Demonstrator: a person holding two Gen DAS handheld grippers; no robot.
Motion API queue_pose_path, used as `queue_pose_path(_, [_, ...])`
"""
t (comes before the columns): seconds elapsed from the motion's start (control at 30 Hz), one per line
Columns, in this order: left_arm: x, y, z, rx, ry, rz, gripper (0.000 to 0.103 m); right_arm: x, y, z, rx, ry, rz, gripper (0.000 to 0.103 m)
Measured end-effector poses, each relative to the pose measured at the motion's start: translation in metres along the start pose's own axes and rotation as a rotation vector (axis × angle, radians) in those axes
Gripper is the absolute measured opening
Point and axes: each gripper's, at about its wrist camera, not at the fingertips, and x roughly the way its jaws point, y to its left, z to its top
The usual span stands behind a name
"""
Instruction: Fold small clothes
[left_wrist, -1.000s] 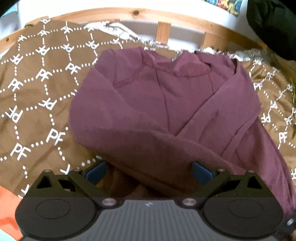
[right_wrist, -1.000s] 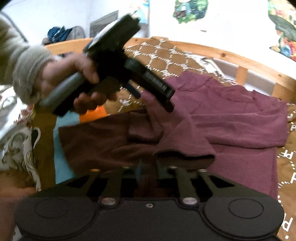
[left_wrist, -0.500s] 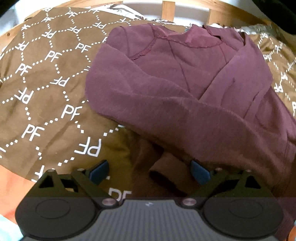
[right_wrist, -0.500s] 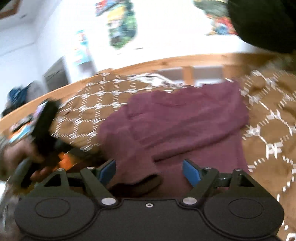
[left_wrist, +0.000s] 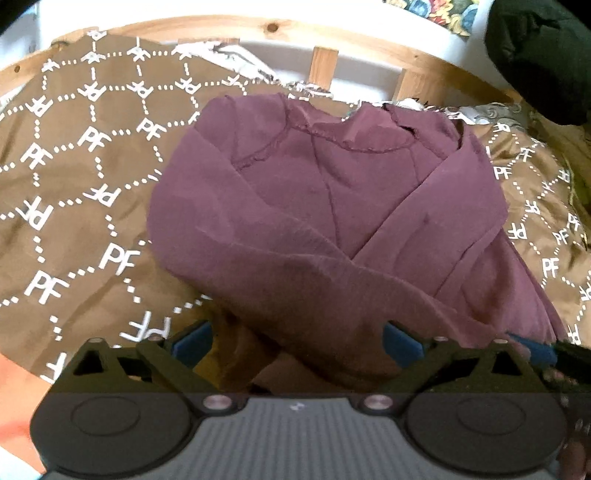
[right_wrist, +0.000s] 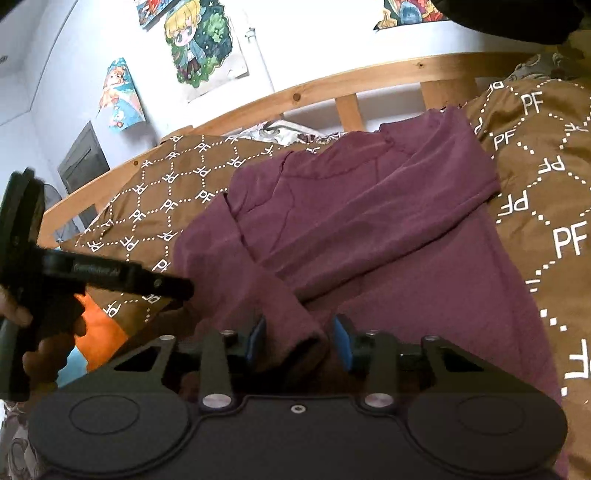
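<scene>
On the brown bedspread (left_wrist: 74, 192) the maroon top (left_wrist: 317, 206) has 2 sleeves crossed over its chest, body unfolded; right gripper (right_wrist: 299, 341) has been closing around a cuff (right_wrist: 295, 332), left gripper (left_wrist: 295, 341) gaping.

Behind my bed, a wooden rail (right_wrist: 369, 79) ran along the white wall (right_wrist: 314, 44). Cartoon posters (right_wrist: 201, 48) hung there, above my brown patterned bedspread (left_wrist: 74, 184).

Left gripper (left_wrist: 297, 341) hangs wide open over the shirt (left_wrist: 332, 206); right gripper (right_wrist: 297, 341), jaws just closing, straddles the shirt's cuff.
</scene>
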Motion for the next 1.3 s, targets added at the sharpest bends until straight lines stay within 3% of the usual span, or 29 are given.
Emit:
queue_pose_path(0.3, [0.026,0.005,-0.011,-0.027,0.084,0.158,0.097,-0.001,0.006,-0.005,-0.043,0.020,0.004,0.045])
queue_pose_path(0.5, [0.020,0.010,-0.018,0.003,0.081,0.174,0.097,-0.004,-0.003,-0.002,0.013,-0.003,0.002,0.048])
queue_pose_path(0.6, [0.020,0.009,-0.017,0.014,0.084,0.178,0.097,-0.003,-0.006,-0.002,0.045,-0.006,-0.003,0.039])
queue_pose_path(0.67, [0.019,0.007,-0.018,0.024,0.088,0.182,0.097,-0.002,-0.005,-0.004,0.048,0.005,-0.006,0.027])
queue_pose_path(0.9, [0.009,0.012,-0.023,0.040,0.095,0.167,0.094,-0.003,0.000,-0.004,0.035,0.014,0.027,0.027])
queue_pose_path(1.0, [-0.007,0.018,-0.018,0.044,0.059,0.127,0.090,-0.004,0.004,-0.003,0.009,0.016,0.027,0.024])
queue_pose_path(1.1, [-0.025,0.023,-0.004,0.067,-0.026,0.108,0.091,-0.005,0.007,-0.004,-0.009,0.018,0.026,0.024])
queue_pose_path(1.3, [-0.020,0.021,0.054,0.078,-0.111,0.067,0.091,-0.004,0.009,-0.006,-0.023,0.011,0.032,0.033])
